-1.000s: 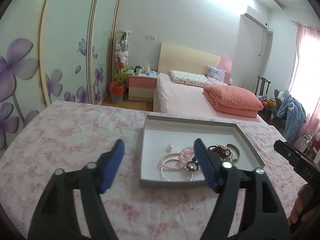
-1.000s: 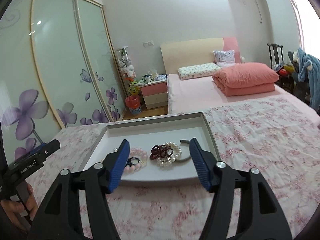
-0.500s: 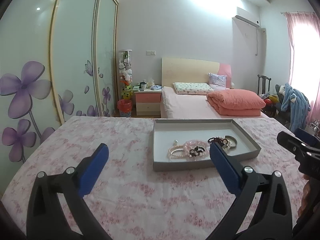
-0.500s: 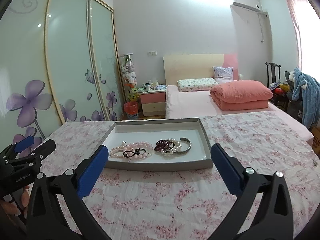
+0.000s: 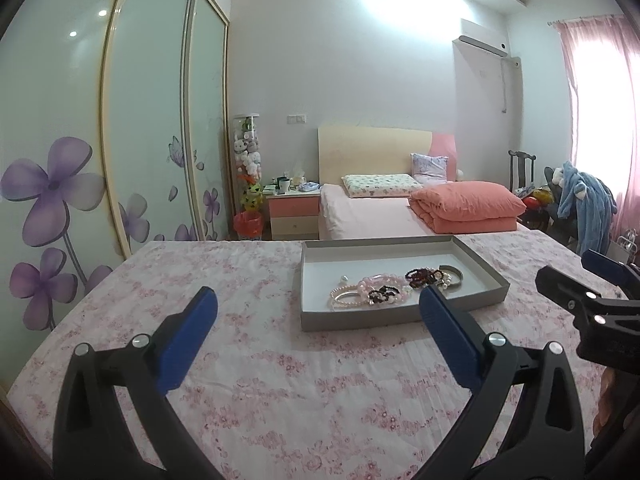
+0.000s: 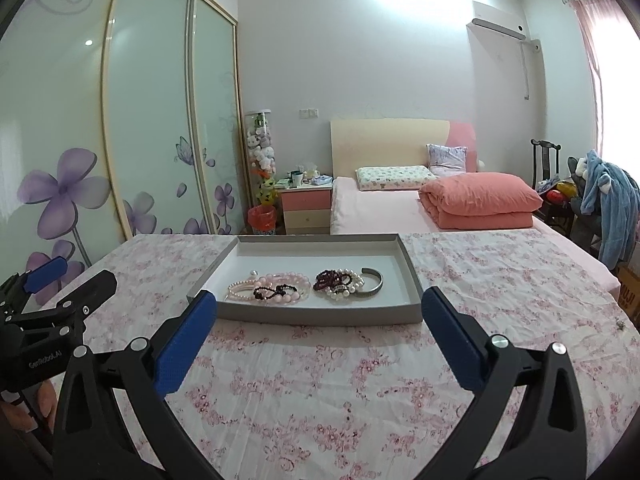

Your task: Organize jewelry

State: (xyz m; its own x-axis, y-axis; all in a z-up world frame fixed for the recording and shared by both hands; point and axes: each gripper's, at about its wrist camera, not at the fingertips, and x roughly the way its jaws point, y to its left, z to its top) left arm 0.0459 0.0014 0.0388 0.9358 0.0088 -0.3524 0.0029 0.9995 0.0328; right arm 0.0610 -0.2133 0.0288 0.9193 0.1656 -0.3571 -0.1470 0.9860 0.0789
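A shallow grey tray [image 5: 376,317] [image 6: 320,315] lies on the pink floral cloth. It holds pink bead bracelets [image 5: 366,294] [image 6: 276,290], a dark red and pearl bracelet pile [image 5: 426,277] [image 6: 338,281] and a silver cuff [image 5: 456,274] [image 6: 374,282]. My left gripper [image 5: 318,314] is open and empty, short of the tray's left front. My right gripper [image 6: 319,314] is open and empty, short of the tray's front wall.
The cloth-covered table [image 6: 340,380] spreads around the tray. Behind it are a bed with a folded coral quilt [image 6: 480,200], a nightstand [image 6: 306,208] and sliding wardrobe doors [image 6: 152,120] on the left. A tiny item [image 6: 621,324] lies on the cloth at far right.
Both grippers have drawn back from the tray and opened wider. The jewelry stays in the tray.
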